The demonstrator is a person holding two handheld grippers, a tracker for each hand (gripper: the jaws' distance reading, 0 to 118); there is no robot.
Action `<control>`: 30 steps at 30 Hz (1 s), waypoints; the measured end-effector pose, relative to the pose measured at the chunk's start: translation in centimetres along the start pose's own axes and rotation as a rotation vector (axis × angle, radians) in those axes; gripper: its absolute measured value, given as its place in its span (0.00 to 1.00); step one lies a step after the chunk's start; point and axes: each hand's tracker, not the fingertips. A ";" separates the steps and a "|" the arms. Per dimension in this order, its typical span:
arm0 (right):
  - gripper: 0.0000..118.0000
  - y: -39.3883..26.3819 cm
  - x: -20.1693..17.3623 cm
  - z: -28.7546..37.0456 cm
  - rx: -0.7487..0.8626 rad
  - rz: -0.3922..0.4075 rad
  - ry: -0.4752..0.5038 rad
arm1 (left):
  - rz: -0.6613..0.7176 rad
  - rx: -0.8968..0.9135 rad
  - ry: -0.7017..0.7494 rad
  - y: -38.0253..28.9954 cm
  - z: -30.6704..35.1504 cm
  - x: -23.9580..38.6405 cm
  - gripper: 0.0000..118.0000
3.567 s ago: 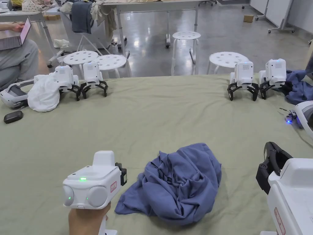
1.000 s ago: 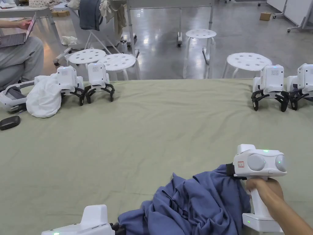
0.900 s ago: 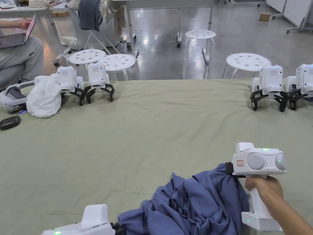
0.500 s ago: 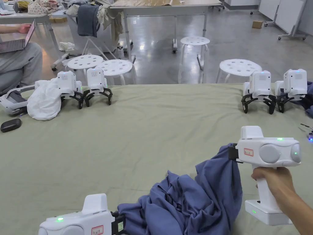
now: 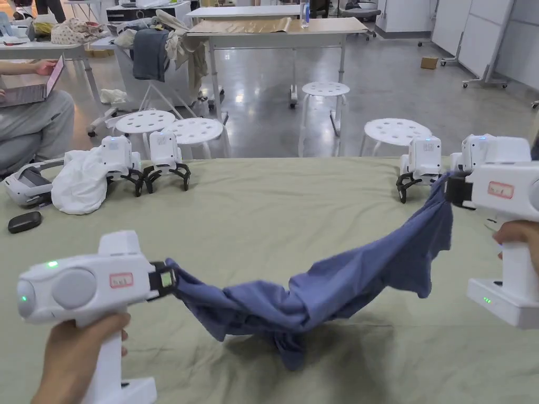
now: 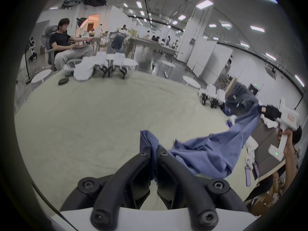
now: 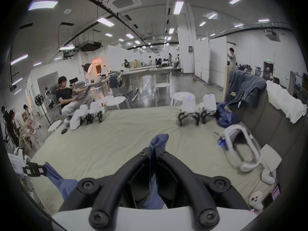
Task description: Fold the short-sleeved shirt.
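From the head view, the blue shirt point(image 5: 321, 289) hangs stretched across the middle of the frame, above the green table cover point(image 5: 263, 210). Its low middle sags down to the cover. The left gripper point(image 5: 171, 278), held by a hand point(image 5: 79, 357) at the lower left, grips one end of the cloth. The right gripper point(image 5: 451, 189), at the right edge and higher up, grips the other end. Spare grippers point(image 5: 145, 163) stand at the upper left beside a white cloth point(image 5: 79, 181), and another pair point(image 5: 421, 163) stands at the upper right. White stools point(image 5: 195, 129) stand on the floor behind the table.

In the left gripper view, the two black jaws at the bottom centre are nearly together, with the shirt point(image 6: 208, 151) pinched between them. The cloth runs off to the right, up to the right gripper point(image 6: 260, 110).

In the right gripper view, the jaws at the bottom centre are pressed on a fold of the shirt point(image 7: 158, 141) that pokes out past the tips. At the lower left, the left gripper point(image 7: 44, 168) holds the far end.
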 end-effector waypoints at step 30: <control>0.05 19.0 0.2 -0.8 0.281 0.068 -0.151 | -0.201 0.266 0.137 27.6 0.4 7.1 0.02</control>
